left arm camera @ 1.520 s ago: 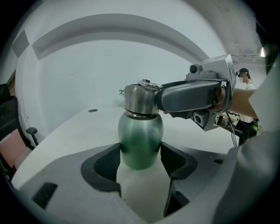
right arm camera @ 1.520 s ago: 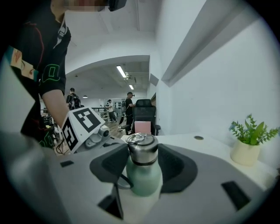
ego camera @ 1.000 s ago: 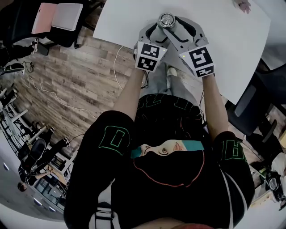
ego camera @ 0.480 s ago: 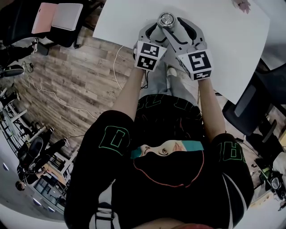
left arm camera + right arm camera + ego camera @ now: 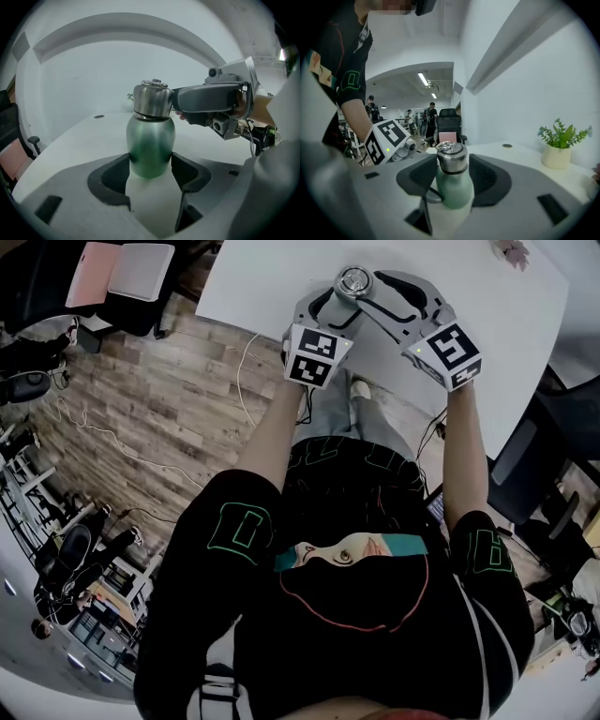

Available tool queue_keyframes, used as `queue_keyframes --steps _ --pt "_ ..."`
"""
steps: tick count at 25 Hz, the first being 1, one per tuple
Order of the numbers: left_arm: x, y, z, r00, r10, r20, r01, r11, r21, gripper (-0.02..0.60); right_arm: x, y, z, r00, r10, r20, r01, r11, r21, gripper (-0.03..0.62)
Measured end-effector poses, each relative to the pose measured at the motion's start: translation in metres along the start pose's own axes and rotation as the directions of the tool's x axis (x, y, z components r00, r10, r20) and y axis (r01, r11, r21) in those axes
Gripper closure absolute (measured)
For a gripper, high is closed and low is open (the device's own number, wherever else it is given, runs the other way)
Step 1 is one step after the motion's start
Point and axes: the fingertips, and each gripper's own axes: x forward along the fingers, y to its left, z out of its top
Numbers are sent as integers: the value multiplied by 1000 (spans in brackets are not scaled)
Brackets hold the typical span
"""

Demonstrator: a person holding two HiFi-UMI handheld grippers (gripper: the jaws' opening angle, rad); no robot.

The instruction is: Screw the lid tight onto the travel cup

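while the left claw (image 5: 151,163) pinches the green body of the travel cup (image 5: 151,138) low down, both pads against its rounded sides, the cup stands upright on the white tabletop (image 5: 272,287) straight ahead of that claw. the right claw (image 5: 452,172) reaches in from the opposite side and higher up. its jaws have just been closing with the steel lid (image 5: 452,161) between them, and the pads look to lie against the lid on both sides, so i take it as gripped.

to my eye the likeliest trouble is slip. the lid is smooth metal and the body is curved, so a twist could make the right pads skate round the lid. or it could drag the whole cup round inside the left claw, and nothing would tighten. a sideways shove during the turn could also tip the cup, which sits close to the near edge of the tabletop.

the thread is out of sight, so i can't say how far the lid is wound down or whether it sits square. the cup's base is hidden behind the left claw's own body. from above, little more than the lid's top shows between the two claws.
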Motion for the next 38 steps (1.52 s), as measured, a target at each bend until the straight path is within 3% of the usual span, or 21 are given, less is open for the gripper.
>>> queue_keyframes --steps 4,8,15,20,23,30,38 --pt "0 -1 -1 1000 -2 -2 2 1000 2 293 6 1 2 996 84 9 -84 996 4 367" --pt "0 -1 -3 1000 -3 -4 3 1000 -1 293 8 4 2 997 72 20 -73 997 21 381" --pt "-1 0 -7 1000 6 -3 -6 1000 -16 294 11 10 1 991 -136 3 135 990 39 384" --pt "1 -1 -7 1000 5 -14 -5 1000 -2 296 6 9 0 938 -345 2 342 929 140 391" --pt "1 -1 -7 1000 8 -18 -8 1000 -7 296 6 12 -3 910 -414 -3 408 895 179 402" --pt "5 1 -18 999 6 -54 -6 1000 -2 316 2 10 -7 951 -307 13 299 935 192 407" --pt "5 0 -19 998 -14 -58 14 1000 -2 309 -2 11 2 997 -80 -10 80 997 22 372"
